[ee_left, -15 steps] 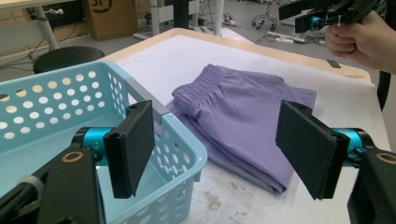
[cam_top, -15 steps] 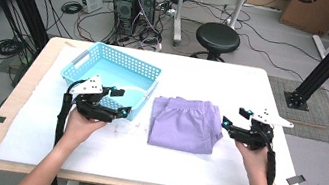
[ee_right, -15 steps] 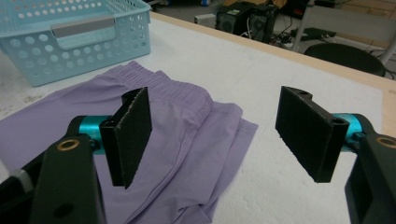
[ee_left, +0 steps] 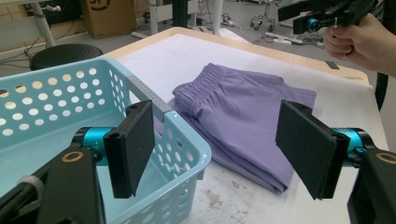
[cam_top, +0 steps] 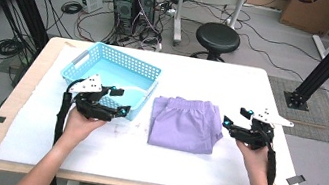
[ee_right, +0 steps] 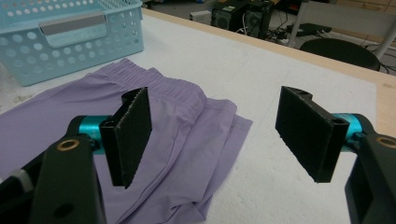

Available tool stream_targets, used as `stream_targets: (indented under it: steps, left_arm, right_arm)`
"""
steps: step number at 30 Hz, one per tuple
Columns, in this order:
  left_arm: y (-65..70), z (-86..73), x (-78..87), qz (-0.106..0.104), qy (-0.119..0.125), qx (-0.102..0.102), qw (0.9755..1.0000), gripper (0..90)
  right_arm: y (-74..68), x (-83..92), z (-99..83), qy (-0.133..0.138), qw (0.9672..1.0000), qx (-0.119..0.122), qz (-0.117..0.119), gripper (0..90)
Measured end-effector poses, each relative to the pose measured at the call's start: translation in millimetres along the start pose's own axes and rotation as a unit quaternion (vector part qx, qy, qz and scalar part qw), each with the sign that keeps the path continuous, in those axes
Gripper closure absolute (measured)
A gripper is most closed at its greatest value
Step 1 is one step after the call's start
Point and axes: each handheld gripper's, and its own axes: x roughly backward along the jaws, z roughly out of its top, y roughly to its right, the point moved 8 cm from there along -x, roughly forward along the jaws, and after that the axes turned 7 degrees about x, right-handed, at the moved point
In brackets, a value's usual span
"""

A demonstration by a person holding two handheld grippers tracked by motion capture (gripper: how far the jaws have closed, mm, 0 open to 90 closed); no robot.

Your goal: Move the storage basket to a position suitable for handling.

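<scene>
From above, you are holding your left gripper [cam_top: 121, 109] over the near wall of the basket [cam_top: 88, 55] and your right gripper [cam_top: 226, 122] just beside the right edge of the shorts [cam_top: 184, 125], which are lying folded on the table [cam_top: 235, 84] between your hands. Along the left gripper [ee_left: 219, 149], its jaws are standing wide with nothing between them, one over the basket [ee_left: 51, 93] corner, the shorts [ee_left: 247, 112] lying beyond. Along the right gripper [ee_right: 212, 140], its jaws are gaping too, gripping nothing, hovering over the shorts' [ee_right: 70, 107] near corner.
</scene>
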Motion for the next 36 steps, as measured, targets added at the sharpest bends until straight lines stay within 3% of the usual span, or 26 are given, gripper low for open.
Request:
stream_targets:
  steps: [36]
  left_arm:
    - [1.7, -12.6, -9.7, 0.001, -0.023, -0.004, 0.9997, 28.4]
  right_arm:
    - [-3.3, -3.0, -5.1, -0.005, 1.0, 0.004, 0.005, 27.4]
